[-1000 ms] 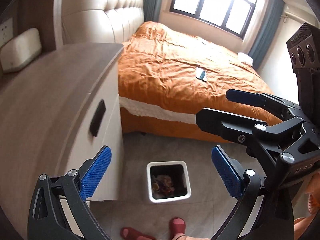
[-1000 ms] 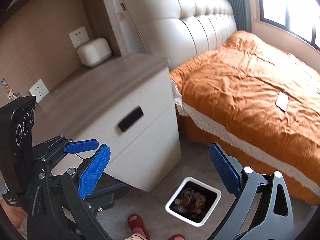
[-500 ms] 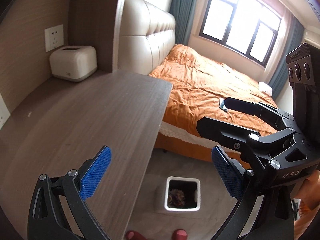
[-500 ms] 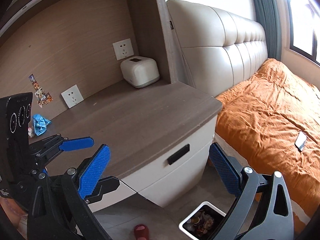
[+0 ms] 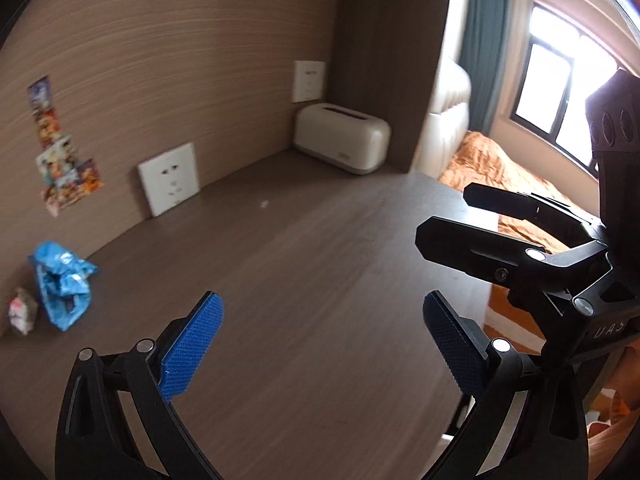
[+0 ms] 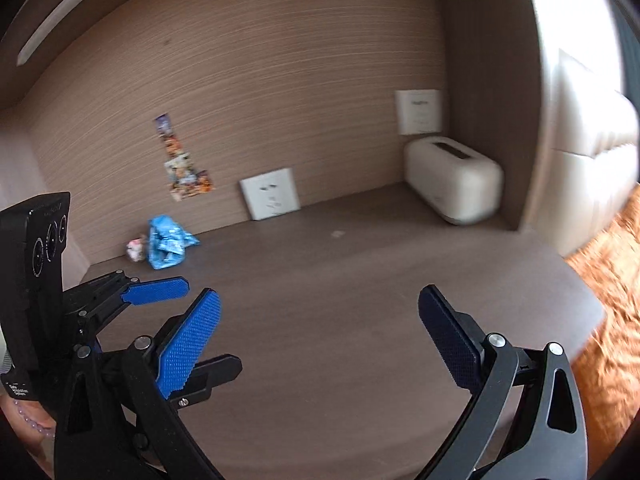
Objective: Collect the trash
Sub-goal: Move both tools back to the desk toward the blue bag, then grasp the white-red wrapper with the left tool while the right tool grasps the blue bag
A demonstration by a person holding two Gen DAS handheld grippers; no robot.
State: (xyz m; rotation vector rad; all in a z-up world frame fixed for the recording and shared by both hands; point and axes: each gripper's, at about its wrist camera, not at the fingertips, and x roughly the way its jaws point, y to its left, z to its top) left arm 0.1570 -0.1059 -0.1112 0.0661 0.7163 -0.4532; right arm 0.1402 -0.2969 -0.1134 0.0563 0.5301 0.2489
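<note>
I have both grippers hovering over the brown worktop, and by my reading the collecting is not yet done here: two pieces of trash lie at the far left corner, against the wood-grain wall, and neither tool holds anything. The left gripper has its jaws spread wide and empty, blue pads facing each other over bare wood. The right gripper is likewise wide open and empty, and I can see it at the right edge of the left view, its black fingers pointing across the worktop.

The blue wrapper is a crumpled, glossy plastic packet, creased and half collapsed, lying on the worktop just below a strip of stickers on the wall. Touching it or just beside it, on its left, sits a small wad of whitish and pinkish paper, too blurred for me to say more. In the left view the same pair appears at the left edge, the wrapper nearer the middle and the wad outside it.

Both pieces are well apart from either set of jaws, nearer the left side. What is left, as I judge it, is to reach that corner, pinch each piece and carry it off; no bin shows in either view. A cream box stands in the far right corner.
</note>
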